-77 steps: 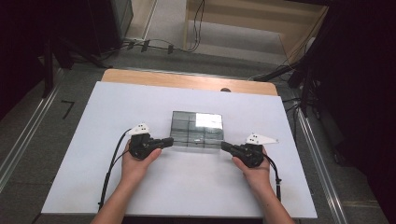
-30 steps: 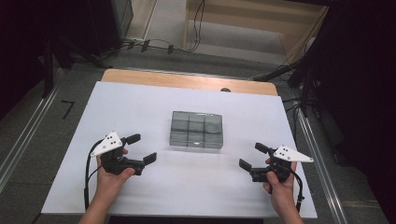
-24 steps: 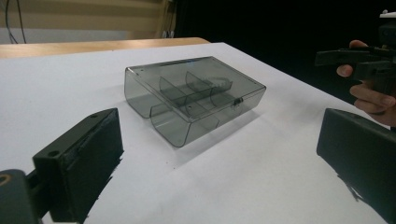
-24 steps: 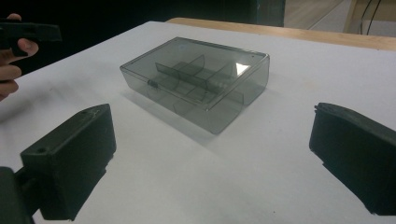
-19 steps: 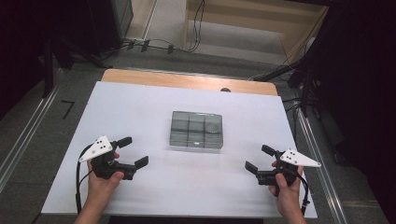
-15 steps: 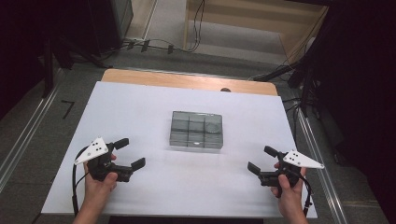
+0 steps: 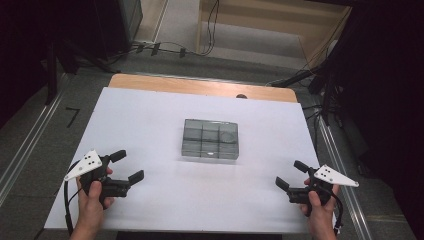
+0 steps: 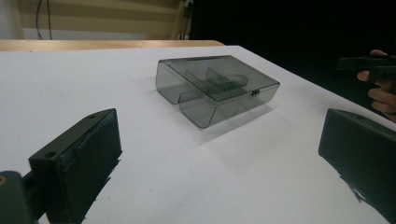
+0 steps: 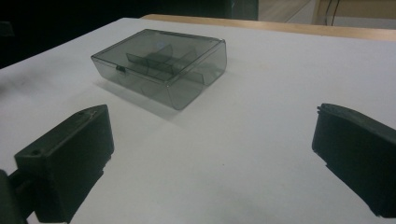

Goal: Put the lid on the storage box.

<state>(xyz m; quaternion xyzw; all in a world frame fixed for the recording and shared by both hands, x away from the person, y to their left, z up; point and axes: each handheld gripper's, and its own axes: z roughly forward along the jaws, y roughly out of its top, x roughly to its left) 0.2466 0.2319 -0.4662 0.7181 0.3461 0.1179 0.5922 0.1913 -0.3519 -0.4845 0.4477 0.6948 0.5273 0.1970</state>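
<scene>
The smoky transparent box sits closed in the middle of the white table, with its lid flat on top and thin dividers visible inside. Its long axis runs left to right across the table, and its short sides face the two grippers. A small latch shows on its near long wall in both gripper views, so I judge that the opening side points toward the person.

The left gripper is at the near left of the table, and its jaws stand wide apart with nothing between them. The box lies to the right of it and farther away, well apart. The right gripper is at the near right, also wide open and empty, and the box lies to its left and farther away.

Both grippers seem about equally far from the box, so neither hand has a clear advantage. For a next move, each gripper would need to travel inward and forward to reach a short end of the box.
</scene>
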